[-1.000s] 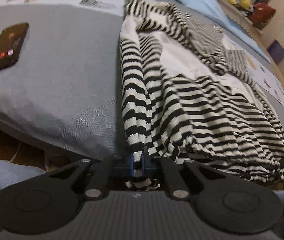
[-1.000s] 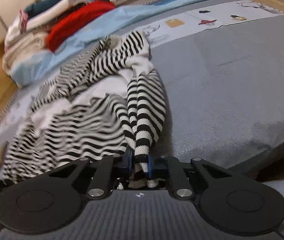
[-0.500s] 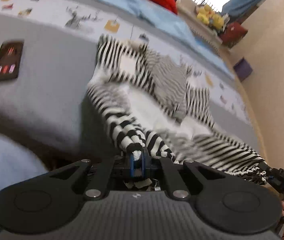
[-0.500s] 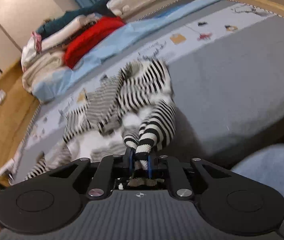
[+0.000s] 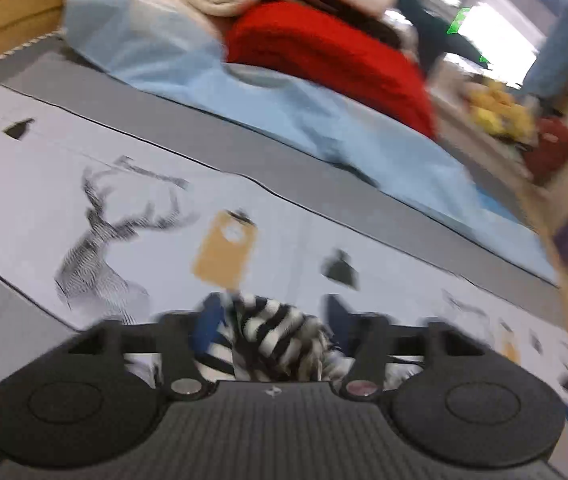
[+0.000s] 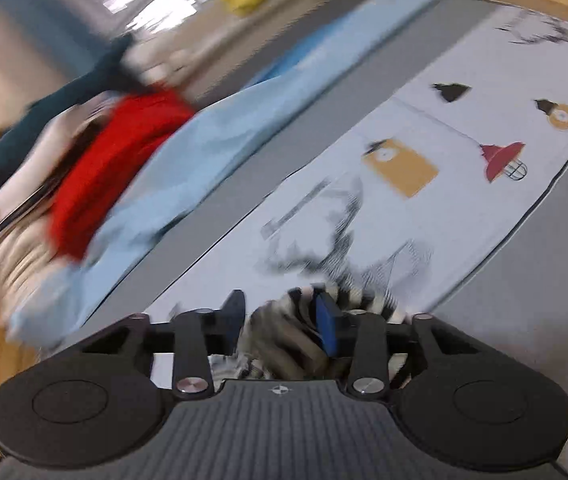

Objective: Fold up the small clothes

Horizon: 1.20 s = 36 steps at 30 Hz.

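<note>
A bunched, black-and-white striped knit garment [image 5: 274, 330] sits at 6 o'clock on your printed grey bedsheet [image 5: 124, 184]. Your left gripper [image 5: 272, 320] has just been opening, its blue-padded jaws wide around the stripes. Your right gripper [image 6: 280, 316] has also just been opening, garment [image 6: 284, 336] loose between.

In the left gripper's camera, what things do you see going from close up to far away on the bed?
Left gripper → striped garment → deer print → light blue sheet → red blanket → window.
</note>
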### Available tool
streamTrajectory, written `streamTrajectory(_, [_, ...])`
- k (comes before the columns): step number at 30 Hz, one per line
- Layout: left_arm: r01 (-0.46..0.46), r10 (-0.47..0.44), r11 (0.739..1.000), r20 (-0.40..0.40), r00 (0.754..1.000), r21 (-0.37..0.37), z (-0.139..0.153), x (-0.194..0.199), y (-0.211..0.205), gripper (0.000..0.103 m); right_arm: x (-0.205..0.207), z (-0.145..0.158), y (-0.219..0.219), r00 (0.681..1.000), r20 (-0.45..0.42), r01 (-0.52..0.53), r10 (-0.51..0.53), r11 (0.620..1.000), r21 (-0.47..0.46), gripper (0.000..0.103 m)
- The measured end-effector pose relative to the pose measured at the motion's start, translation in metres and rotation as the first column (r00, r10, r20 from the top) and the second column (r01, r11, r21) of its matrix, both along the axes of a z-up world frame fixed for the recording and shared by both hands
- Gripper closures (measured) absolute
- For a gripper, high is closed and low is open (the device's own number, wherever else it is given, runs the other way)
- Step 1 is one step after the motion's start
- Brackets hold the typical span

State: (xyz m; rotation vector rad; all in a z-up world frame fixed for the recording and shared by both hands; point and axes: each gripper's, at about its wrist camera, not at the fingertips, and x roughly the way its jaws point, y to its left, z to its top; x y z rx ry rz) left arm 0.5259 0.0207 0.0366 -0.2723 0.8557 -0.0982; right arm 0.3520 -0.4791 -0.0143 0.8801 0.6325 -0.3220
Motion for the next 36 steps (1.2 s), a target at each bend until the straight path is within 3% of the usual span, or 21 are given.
streamTrajectory(1, [-0.011, 0.011, 1.000, 0.030, 0.999, 0.008, 0.000, 0.003, 0.002, 0.017, 0.004, -0.007, 0.001, 1.000, 0.013, 0.028, -0.028, 1.000, -0.013, 0.048])
streamTrajectory(2, [-0.013, 0.012, 1.000, 0.068, 0.998, 0.015, 0.000, 0.000, 0.005, 0.008, 0.003, -0.013, 0.002, 0.999, 0.035, 0.016, -0.016, 1.000, -0.015, 0.036])
streamTrajectory(3, [-0.009, 0.006, 0.999, 0.096, 0.995, 0.031, -0.002, -0.005, 0.008, 0.001, -0.001, -0.021, 0.003, 0.998, 0.055, -0.026, 0.026, 1.000, -0.016, 0.032])
streamTrajectory(5, [-0.008, 0.002, 0.998, 0.106, 0.994, 0.058, -0.010, -0.014, 0.015, 0.001, -0.019, -0.033, 0.006, 0.993, 0.073, -0.092, 0.096, 0.994, -0.054, 0.032])
streamTrajectory(7, [0.006, -0.011, 0.997, 0.064, 0.998, 0.080, -0.023, -0.031, 0.022, 0.001, -0.036, -0.042, 0.010, 0.990, 0.074, -0.113, 0.122, 0.987, -0.113, 0.032])
streamTrajectory(9, [-0.036, 0.036, 0.995, 0.000, 0.999, 0.094, -0.041, -0.055, 0.032, 0.001, -0.055, -0.052, 0.013, 0.989, 0.087, -0.107, 0.123, 0.980, -0.170, 0.032])
streamTrajectory(11, [-0.095, 0.100, 0.993, -0.059, 0.993, 0.072, -0.061, -0.079, 0.040, 0.000, -0.064, -0.059, 0.013, 0.993, 0.058, -0.092, 0.106, 0.976, -0.197, 0.032])
streamTrajectory(14, [-0.094, 0.099, 0.995, -0.143, 0.985, 0.044, -0.090, -0.102, 0.052, 0.001, -0.064, -0.057, 0.015, 0.989, 0.020, -0.135, 0.146, 0.956, -0.262, 0.032])
streamTrajectory(18, [0.074, -0.055, 0.992, -0.179, 0.982, 0.105, -0.100, -0.099, 0.053, 0.001, -0.067, -0.066, 0.019, 0.985, -0.036, -0.169, 0.166, 0.937, -0.307, 0.030])
streamTrajectory(21, [0.140, -0.121, 0.987, -0.208, 0.971, 0.079, -0.105, -0.104, 0.057, 0.001, -0.063, -0.084, 0.023, 0.970, -0.128, -0.237, 0.208, 0.928, -0.288, 0.030])
streamTrajectory(24, [0.243, -0.223, 0.966, -0.193, 0.956, 0.086, -0.104, -0.117, 0.052, 0.001, -0.069, -0.092, 0.029, 0.958, -0.194, -0.263, 0.212, 0.920, -0.292, 0.030])
streamTrajectory(27, [0.293, -0.267, 0.949, -0.195, 0.944, 0.120, -0.108, -0.125, 0.047, 0.000, -0.091, -0.084, 0.037, 0.963, -0.172, -0.253, 0.207, 0.910, -0.327, 0.028])
streamTrajectory(32, [0.347, -0.328, 0.937, -0.241, 0.913, 0.038, -0.119, -0.134, 0.047, 0.001, -0.123, -0.095, 0.053, 0.971, -0.162, -0.211, 0.175, 0.947, -0.243, 0.026])
streamTrajectory(36, [0.398, -0.375, 0.915, -0.221, 0.900, 0.069, -0.122, -0.150, 0.043, 0.001, -0.146, -0.101, 0.051, 0.983, -0.146, -0.140, 0.111, 0.969, -0.205, 0.026])
